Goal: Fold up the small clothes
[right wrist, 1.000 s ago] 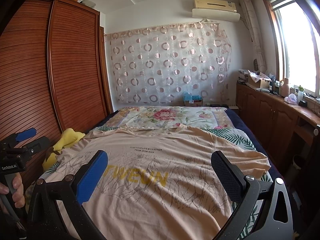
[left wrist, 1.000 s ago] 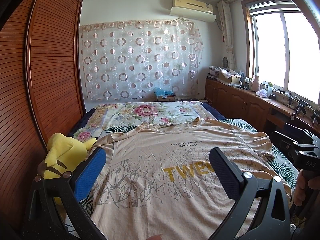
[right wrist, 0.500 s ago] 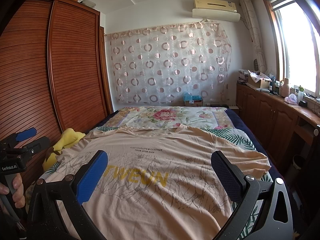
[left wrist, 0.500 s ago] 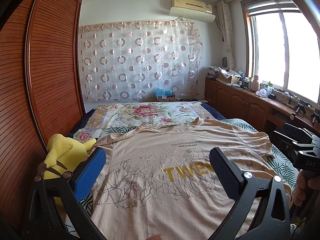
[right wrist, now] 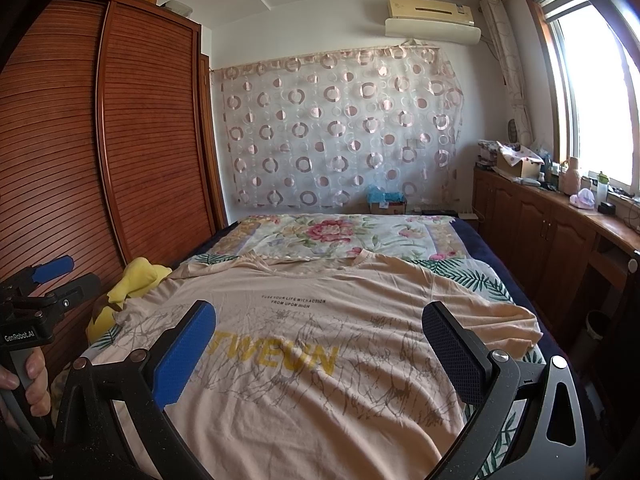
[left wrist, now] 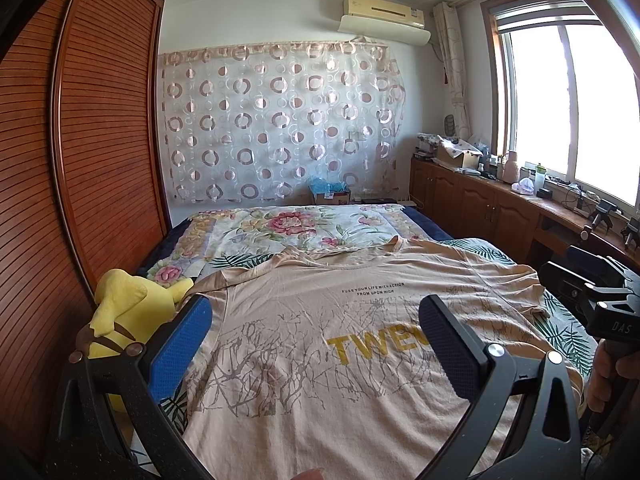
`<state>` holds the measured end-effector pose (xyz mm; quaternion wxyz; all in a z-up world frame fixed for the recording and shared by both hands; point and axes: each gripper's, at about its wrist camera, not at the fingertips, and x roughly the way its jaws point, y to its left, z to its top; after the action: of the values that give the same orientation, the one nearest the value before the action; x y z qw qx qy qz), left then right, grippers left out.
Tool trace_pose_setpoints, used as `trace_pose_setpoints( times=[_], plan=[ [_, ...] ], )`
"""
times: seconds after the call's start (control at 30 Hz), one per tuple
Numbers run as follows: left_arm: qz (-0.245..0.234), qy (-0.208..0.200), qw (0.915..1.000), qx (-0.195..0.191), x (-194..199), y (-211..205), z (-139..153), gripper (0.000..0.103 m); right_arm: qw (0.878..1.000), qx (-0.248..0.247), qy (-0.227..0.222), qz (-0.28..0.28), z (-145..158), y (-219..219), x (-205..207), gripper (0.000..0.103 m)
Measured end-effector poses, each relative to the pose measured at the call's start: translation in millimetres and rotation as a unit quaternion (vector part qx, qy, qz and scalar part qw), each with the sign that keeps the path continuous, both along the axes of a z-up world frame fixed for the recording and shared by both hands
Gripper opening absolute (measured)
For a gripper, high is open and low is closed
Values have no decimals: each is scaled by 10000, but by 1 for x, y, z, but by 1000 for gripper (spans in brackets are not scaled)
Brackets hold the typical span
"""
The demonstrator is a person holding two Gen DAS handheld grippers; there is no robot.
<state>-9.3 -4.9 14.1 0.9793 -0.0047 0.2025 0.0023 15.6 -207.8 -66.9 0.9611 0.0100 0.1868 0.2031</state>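
A beige T-shirt (left wrist: 320,392) (right wrist: 320,400) with yellow letters and grey branch print lies spread flat on the bed, collar at the far end. My left gripper (left wrist: 314,320) hovers open above the shirt's near left part, nothing between its fingers. Held over the shirt's near right part, my right gripper (right wrist: 320,328) is open too and holds nothing. The right sleeve (right wrist: 516,320) is rumpled near the bed's right edge. Each view catches the other gripper at its edge, held by a hand.
A yellow plush toy (left wrist: 124,312) (right wrist: 132,280) sits at the bed's left edge against the wooden wardrobe (left wrist: 80,180). A floral cover (left wrist: 296,228) lies beyond the shirt. Wooden cabinets (right wrist: 552,232) with clutter run along the right under the window.
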Motion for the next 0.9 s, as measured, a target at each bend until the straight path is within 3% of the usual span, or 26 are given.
trace_pose_setpoints(
  times=[0.67,0.9],
  plan=[
    [132,94,9998,91,8,12,13,103,9997,-40,164,151,-10,7,17,103],
    [163,381,9990,142,26,28,-4,103,9994,-132,229,211,-11,17,32,103]
  ],
)
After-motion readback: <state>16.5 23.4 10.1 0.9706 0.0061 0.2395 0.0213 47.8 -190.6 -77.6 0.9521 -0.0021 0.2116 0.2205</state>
